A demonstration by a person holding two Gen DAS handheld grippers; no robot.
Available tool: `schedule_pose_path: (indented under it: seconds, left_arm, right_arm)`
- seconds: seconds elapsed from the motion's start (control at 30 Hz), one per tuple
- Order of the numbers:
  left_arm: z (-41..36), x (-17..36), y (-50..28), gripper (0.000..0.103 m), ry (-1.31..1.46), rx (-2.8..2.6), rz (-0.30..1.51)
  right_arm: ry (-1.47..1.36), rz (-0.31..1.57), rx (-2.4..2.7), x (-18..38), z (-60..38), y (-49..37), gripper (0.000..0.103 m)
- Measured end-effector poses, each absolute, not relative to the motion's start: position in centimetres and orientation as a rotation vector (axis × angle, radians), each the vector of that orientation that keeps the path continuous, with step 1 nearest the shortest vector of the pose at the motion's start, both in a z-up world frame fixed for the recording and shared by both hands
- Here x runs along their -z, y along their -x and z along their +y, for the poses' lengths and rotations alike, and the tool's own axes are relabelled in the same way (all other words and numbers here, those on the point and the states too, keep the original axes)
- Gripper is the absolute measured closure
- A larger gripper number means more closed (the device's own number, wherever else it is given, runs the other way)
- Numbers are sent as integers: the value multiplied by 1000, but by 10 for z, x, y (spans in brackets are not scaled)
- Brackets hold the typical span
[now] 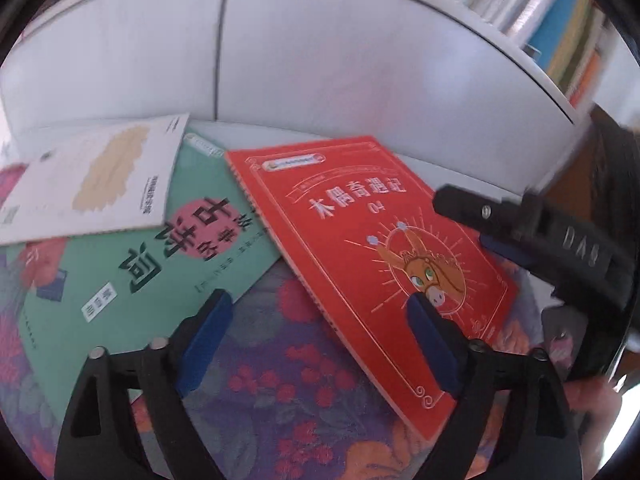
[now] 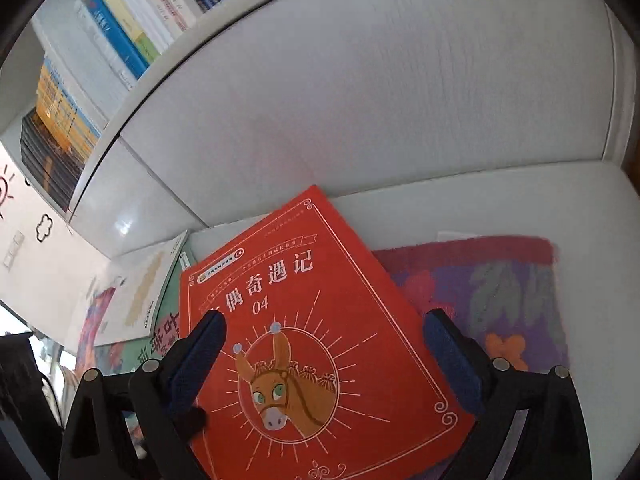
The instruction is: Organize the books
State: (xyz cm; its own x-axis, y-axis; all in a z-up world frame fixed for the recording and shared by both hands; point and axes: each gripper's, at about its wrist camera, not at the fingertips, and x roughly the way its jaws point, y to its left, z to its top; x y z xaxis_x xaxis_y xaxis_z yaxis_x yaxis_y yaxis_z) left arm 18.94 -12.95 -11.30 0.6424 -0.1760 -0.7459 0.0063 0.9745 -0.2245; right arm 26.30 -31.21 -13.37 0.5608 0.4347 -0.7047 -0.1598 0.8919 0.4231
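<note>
On the patterned cloth (image 1: 288,380) below the white cabinet (image 1: 320,60) we have three loose books: red book (image 2: 320,340) with the donkey cover on top and skewed, its left edge lapping over the green book (image 1: 132,264), and a white book (image 1: 96,176) lying across the green one's far corner. Shelf books (image 2: 100,32) stand upright above the cabinet.

Red book looks like a thin softcover, light, glossy cover so likely slippery, and it will flop if we lift it by one corner. Our call: pinch along the bound left edge or a long side, not the corner, or take opposite sides with both tongs.

Left gripper (image 1: 316,324) angles down at the gap between green and red, jaws wide, nothing between them; right pad sits over the red cover, contact unclear. Right gripper (image 2: 324,344) also pitched down, jaws wide and straddling the red book from above, not clamped. Its finger shows at the left view's right edge.
</note>
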Motion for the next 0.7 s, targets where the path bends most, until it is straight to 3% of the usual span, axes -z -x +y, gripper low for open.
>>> schedule_pose_path:
  seconds: [0.1, 0.7]
  left_arm:
    - [-148, 122, -191, 0, 106, 105, 917]
    - [-147, 122, -187, 0, 119, 106, 902]
  right_arm:
    - [-353, 896, -398, 135, -319, -259, 2]
    - [-254, 866, -405, 139, -311, -250, 0]
